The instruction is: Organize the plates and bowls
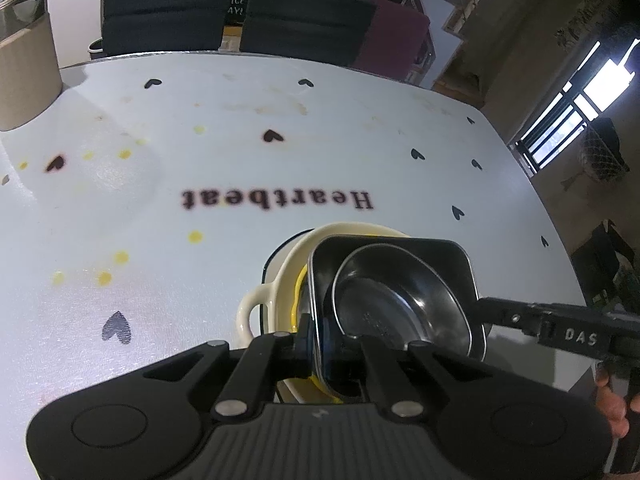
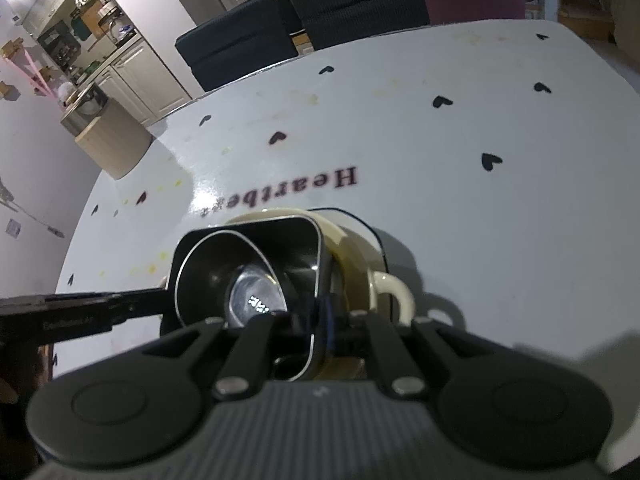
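A black square bowl [image 1: 448,256] holds a round steel bowl [image 1: 396,300] and sits in a cream dish with loop handles [image 1: 256,304] that has a yellow inner edge. My left gripper [image 1: 320,344] is shut on the near rim of the black square bowl. My right gripper [image 2: 320,320] is shut on the opposite rim of the same bowl [image 2: 248,236]; its fingers [image 1: 504,314] reach in from the right in the left wrist view. The steel bowl [image 2: 252,296] and the cream dish handle [image 2: 394,292] also show in the right wrist view.
The stack stands on a white tablecloth [image 1: 280,160] printed with black hearts and the word "Heartbeat". A tan box [image 1: 24,76] stands at the table's far left corner. Dark chairs [image 1: 168,12] line the far edge. The table's right edge [image 1: 560,248] is close to the stack.
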Available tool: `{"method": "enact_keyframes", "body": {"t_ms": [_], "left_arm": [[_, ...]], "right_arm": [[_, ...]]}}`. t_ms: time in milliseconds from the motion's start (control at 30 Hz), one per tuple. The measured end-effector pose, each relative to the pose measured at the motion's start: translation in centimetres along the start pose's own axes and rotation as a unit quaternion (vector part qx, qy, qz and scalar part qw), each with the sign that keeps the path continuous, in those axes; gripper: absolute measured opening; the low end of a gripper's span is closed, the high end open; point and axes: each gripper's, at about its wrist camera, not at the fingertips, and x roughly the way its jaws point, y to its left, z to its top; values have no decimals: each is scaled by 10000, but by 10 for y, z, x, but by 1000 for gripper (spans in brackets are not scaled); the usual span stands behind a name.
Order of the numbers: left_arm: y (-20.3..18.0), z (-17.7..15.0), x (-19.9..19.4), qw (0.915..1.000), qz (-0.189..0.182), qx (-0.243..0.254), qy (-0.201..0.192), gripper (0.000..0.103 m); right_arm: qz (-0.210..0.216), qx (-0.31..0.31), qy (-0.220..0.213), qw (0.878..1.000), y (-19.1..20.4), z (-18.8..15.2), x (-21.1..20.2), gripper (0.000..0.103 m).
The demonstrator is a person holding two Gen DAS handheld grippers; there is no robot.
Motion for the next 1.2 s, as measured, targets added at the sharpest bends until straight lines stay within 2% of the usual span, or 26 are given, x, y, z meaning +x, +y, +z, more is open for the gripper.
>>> {"method": "enact_keyframes", "body": {"t_ms": [33, 100, 167, 233, 300, 333, 367, 467, 533, 767, 933, 1033, 1200], "left_arm": [[0, 0, -3, 10000, 7, -16, -29, 6], [1, -1, -11, 9999, 45, -51, -112, 14], [3, -1, -22, 9996, 25, -116, -242, 36], [3, -2, -34, 9991, 17, -141, -397, 48], [1, -3, -49, 9982, 110, -64, -585, 67], [-1, -4, -57, 9975, 125, -17, -695, 81], [-2, -5, -65, 9967, 141, 16, -797, 90], [-5, -9, -89, 9940, 232, 50, -1070, 99], [-7, -14, -105, 9915, 296, 60, -1264, 103], [-20, -36, -163, 9794, 441, 214, -1957, 103], [-31, -61, -191, 9702, 558, 409, -2322, 103], [-39, -79, -200, 9651, 682, 561, -2465, 103], [-49, -106, -206, 9562, 884, 759, -2687, 103]], "right_arm": [[-34, -21, -39, 10000, 1, 1, -3, 9], [-121, -126, -152, 9997, 6, 2, -12, 10], [-182, -203, -340, 9991, 11, 4, -25, 19], [-254, -272, -555, 9978, 17, 4, -40, 40], [-346, -438, -777, 9954, 24, 4, -56, 48], [-396, -507, -854, 9943, 27, 4, -63, 51], [-434, -556, -920, 9933, 31, 4, -71, 53], [-490, -712, -1182, 9892, 41, 2, -97, 64], [-511, -750, -1397, 9860, 45, -1, -113, 73], [-681, -775, -2007, 9742, 67, -22, -162, 84], [-682, -787, -2476, 9633, 77, -49, -188, 102], [-716, -839, -2692, 9568, 77, -65, -194, 103], [-656, -864, -2820, 9533, 69, -94, -195, 103]]}}
